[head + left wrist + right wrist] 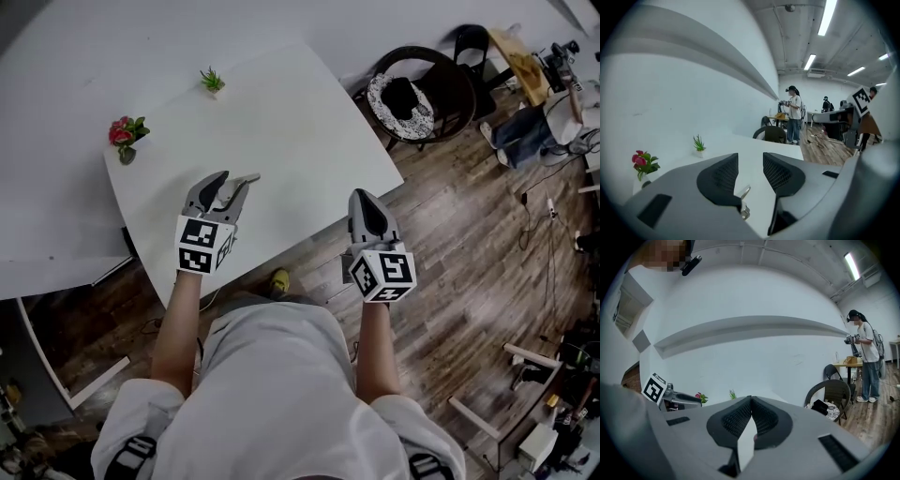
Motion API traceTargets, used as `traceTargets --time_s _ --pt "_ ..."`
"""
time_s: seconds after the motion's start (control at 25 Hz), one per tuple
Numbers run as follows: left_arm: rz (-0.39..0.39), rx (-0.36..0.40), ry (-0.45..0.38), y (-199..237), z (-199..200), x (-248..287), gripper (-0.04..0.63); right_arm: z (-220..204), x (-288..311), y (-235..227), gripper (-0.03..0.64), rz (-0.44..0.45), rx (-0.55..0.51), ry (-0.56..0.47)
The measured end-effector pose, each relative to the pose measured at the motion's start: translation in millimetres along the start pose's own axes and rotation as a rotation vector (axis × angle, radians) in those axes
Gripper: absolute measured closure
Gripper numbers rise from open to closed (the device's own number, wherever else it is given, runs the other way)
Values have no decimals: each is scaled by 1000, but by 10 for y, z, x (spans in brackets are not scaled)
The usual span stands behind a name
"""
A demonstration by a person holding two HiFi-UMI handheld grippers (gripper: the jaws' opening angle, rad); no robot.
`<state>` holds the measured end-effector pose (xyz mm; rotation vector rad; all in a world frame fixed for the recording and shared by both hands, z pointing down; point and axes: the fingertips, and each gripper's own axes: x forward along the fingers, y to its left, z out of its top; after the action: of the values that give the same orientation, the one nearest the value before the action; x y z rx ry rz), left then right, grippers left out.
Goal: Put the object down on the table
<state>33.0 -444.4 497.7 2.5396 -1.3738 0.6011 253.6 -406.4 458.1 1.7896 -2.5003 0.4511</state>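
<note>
With the left claw [240,178] spread on nothing and the right claw [364,195] pressed together and empty by the near edge of the tabletop [309,122], the putting down seems finished, yet no set-down object shows near them, only red flowers [122,131] and a small plant [212,81] far ahead of the left claw, so next they need only draw back.

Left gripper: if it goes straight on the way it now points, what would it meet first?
Probably nothing near: the left gripper points over the white table, past the small green plant on its left. Beyond the table edge, the dark chair seems first; depth is unclear.
</note>
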Motion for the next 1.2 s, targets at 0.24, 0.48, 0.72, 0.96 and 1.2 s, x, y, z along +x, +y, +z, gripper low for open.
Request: traceTargets --time_s 0.24,0.48,0.72,0.96,1.2 --pt "27 -9 -153 73 488 -273 457 172 -23 74 609 -2 -20 -34" --pt "91 6 -227 210 691 -502 499 321 -29 152 609 3 -40 -64" --pt "167 -6 -262 376 729 -752 542 383 -60 233 609 10 -59 -78" --pt "228 -6 -283 579 731 -934 568 434 -59 291 611 5 -83 -84" --pt "244 -7 -310 645 754 -1055 575 461 -95 299 612 -13 -116 -91"
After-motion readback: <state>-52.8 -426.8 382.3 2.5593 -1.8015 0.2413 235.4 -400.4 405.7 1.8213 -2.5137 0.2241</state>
